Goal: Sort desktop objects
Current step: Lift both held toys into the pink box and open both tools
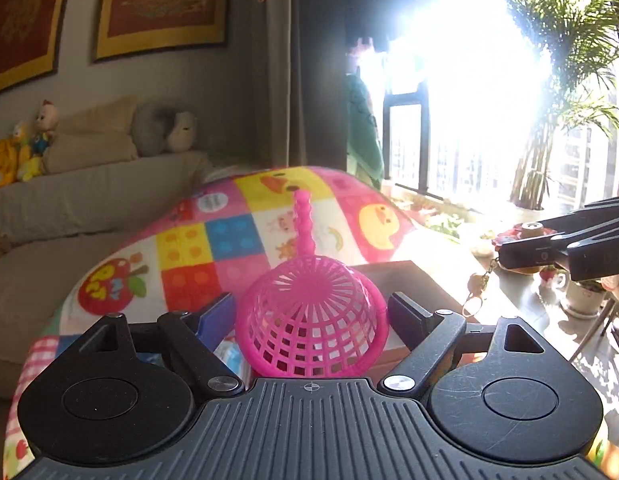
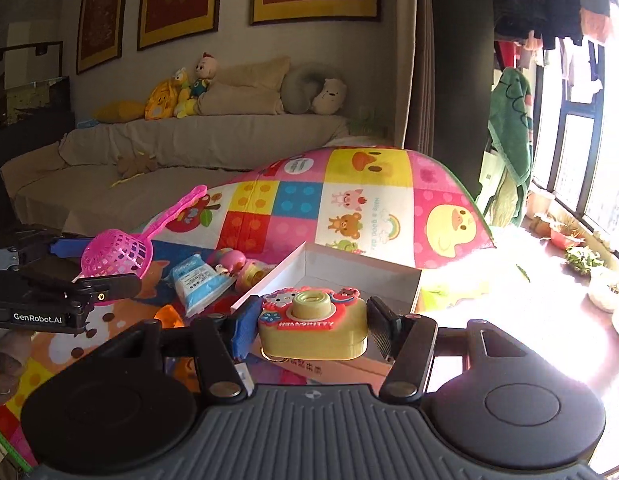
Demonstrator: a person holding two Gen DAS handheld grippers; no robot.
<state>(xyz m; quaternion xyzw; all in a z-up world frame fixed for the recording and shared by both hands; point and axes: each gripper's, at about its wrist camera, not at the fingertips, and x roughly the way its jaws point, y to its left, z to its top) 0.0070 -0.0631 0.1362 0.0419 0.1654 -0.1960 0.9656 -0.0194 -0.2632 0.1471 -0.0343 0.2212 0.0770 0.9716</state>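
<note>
My left gripper [image 1: 311, 312] is shut on a pink plastic strainer scoop [image 1: 309, 320], its mesh bowl between the pads and its handle pointing away, lifted above the table. The same left gripper [image 2: 99, 276] and pink scoop [image 2: 117, 256] show at the left of the right wrist view. My right gripper [image 2: 309, 320] is shut on a yellow toy camera [image 2: 313, 324] with a red cartoon front, held just above the near edge of an open white box [image 2: 349, 268]. In the left wrist view the right gripper [image 1: 521, 254] shows at the right edge with a keychain dangling below it.
A colourful patchwork mat [image 2: 369, 200] covers the table. A blue-white packet [image 2: 197, 284], small pink and yellow toys [image 2: 233, 260] and an orange piece [image 2: 167, 316] lie left of the box. A sofa [image 2: 169, 152] with plush toys stands behind; potted plants [image 2: 577, 256] line the bright window.
</note>
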